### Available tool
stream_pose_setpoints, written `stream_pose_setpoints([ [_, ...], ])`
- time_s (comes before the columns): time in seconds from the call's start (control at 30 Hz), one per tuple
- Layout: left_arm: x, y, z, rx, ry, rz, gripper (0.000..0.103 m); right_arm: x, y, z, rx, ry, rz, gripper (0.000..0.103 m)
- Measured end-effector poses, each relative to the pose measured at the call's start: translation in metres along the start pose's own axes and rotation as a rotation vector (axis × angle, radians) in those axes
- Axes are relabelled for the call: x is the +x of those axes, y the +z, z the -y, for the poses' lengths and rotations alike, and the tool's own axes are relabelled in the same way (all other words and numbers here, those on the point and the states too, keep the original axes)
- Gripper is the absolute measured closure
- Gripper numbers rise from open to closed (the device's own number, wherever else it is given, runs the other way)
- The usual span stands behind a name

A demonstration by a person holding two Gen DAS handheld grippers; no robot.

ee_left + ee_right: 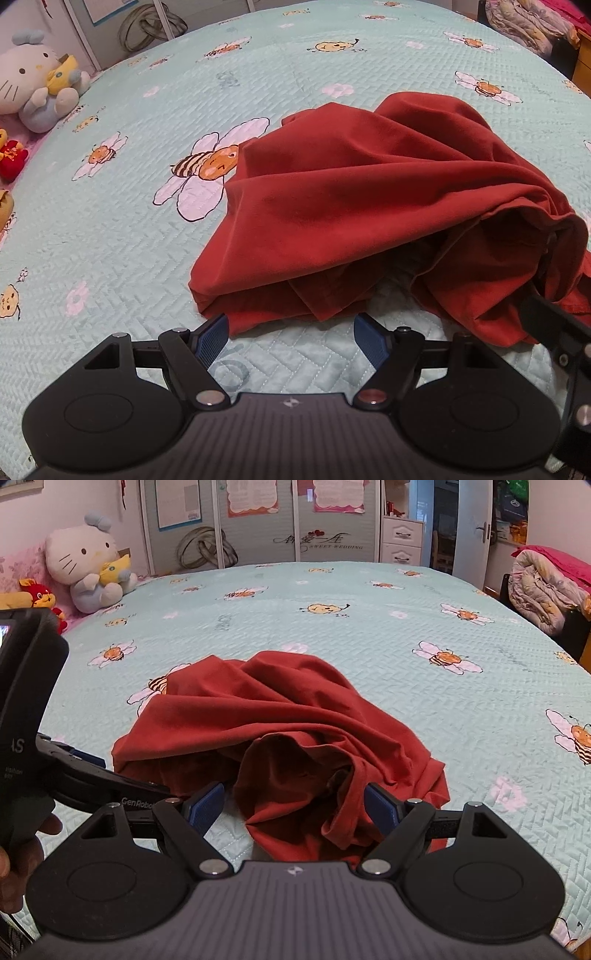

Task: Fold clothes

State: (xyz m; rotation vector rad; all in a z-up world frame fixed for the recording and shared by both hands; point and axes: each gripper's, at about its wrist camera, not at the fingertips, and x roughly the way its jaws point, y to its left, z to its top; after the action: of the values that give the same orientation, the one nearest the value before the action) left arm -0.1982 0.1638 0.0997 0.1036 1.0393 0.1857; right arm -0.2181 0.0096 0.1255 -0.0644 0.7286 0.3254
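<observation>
A crumpled red garment (pixel 351 206) lies in a loose heap on the light blue bee-print bedspread (pixel 110 240). My left gripper (pixel 291 339) is open, its blue pads just short of the garment's near edge, nothing between them. In the right wrist view the garment (pixel 280 731) lies straight ahead. My right gripper (pixel 295 808) is open, and a fold of the garment's near edge lies between its blue pads. The left gripper's body (pixel 92 775) shows at the left of that view, and the right gripper's body (pixel 554 332) at the right of the left wrist view.
A white plush cat (pixel 88 565) and small red and yellow plush toys (pixel 40 594) sit at the bed's far left. A rolled quilt (pixel 543 587) lies off the bed at the right. Wardrobe doors (pixel 258 520) stand behind the bed.
</observation>
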Motion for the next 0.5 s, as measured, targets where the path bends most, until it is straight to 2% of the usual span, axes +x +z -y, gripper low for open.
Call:
stream_pose_setpoints([
  [0.13,0.007,-0.001,-0.007,-0.02,-0.005,-0.01,0.025,0.004,0.001,-0.002,-0.017,0.007,0.013,0.021],
  [0.27,0.009,-0.007,-0.032,-0.103,-0.034,0.007,0.025,0.008,0.004,-0.013,-0.12,0.016,0.097,0.021],
  [0.37,0.013,-0.019,-0.06,-0.2,-0.05,0.014,0.025,0.012,0.002,-0.038,-0.335,-0.009,0.204,0.021],
  [0.5,0.023,-0.042,-0.095,-0.31,-0.026,-0.025,0.025,0.036,-0.012,-0.082,-0.696,-0.098,0.305,0.021],
])
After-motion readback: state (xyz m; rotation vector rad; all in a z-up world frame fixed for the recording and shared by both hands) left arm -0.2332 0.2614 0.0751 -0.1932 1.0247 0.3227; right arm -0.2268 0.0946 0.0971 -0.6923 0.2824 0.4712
